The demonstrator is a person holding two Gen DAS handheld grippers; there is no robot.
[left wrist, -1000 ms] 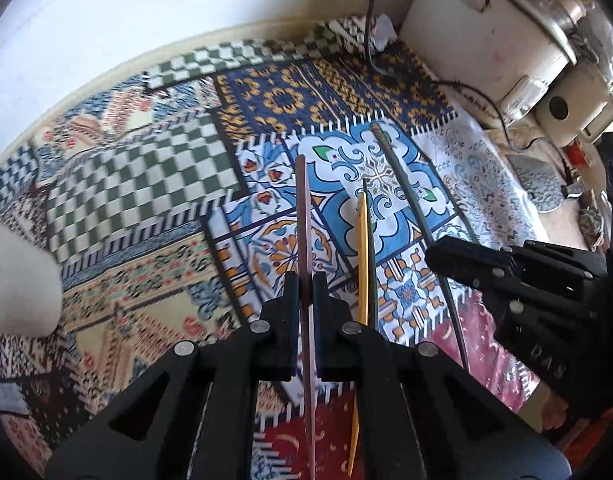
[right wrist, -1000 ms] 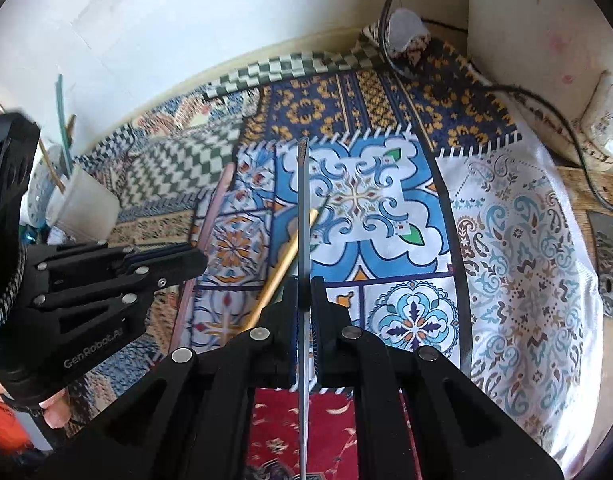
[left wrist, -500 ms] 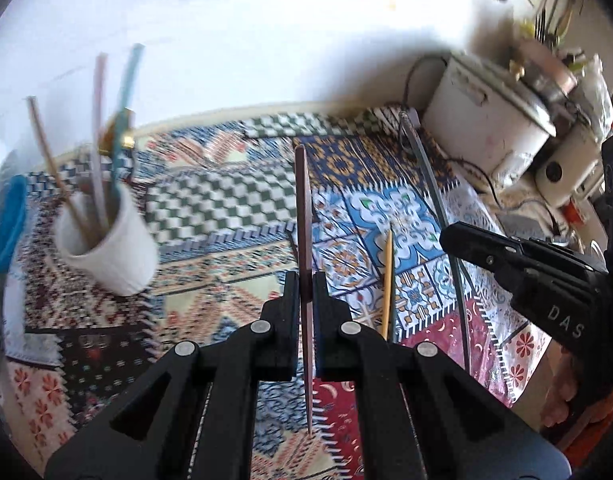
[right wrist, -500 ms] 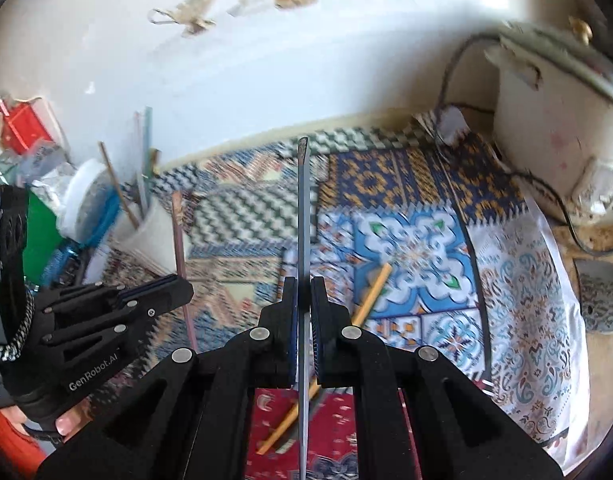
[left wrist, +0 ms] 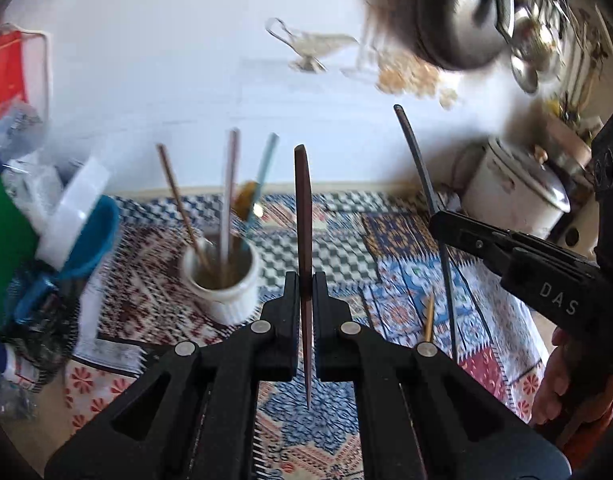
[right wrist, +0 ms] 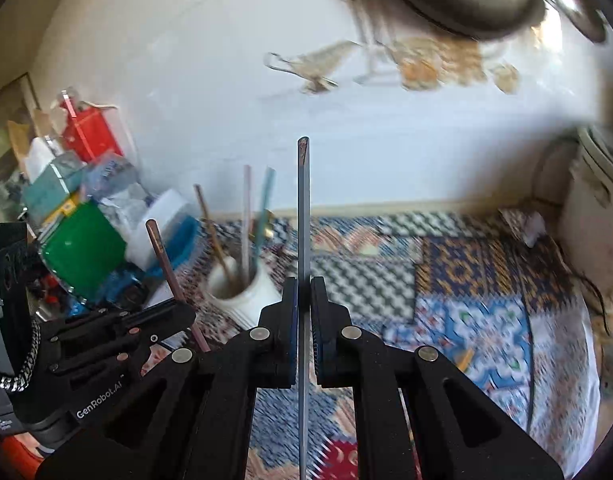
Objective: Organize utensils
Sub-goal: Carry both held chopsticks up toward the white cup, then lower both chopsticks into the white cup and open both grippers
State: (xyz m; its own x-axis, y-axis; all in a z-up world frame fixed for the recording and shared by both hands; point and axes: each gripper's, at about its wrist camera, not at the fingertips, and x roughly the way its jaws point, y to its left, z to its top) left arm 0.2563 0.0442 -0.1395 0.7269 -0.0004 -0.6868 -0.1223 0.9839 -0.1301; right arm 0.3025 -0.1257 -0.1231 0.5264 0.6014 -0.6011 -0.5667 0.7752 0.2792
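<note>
Closest in, the left gripper (left wrist: 305,280) has its fingers pinched tight on a reddish-brown chopstick (left wrist: 302,208), which stands nearly upright between them, its tip hanging below the pads and its blunt end well above. The right gripper (right wrist: 303,284) is likewise clamped on a grey chopstick (right wrist: 303,216), also held vertical. So both sticks have their long axes pointing up and down, which is how they need to be to drop into a cup.

A little farther out on the patterned cloth (left wrist: 394,236) stands the white cup (left wrist: 222,284), already holding several sticks that lean against its rim. From the left gripper it sits ahead and to the left, fairly near; from the right gripper it also lies ahead and left, but with the left gripper in between. I judge the left hand the nearer one, so its stick likely goes in first.

One yellow chopstick (left wrist: 428,316) lies flat on the cloth to the right, not yet picked up.
</note>
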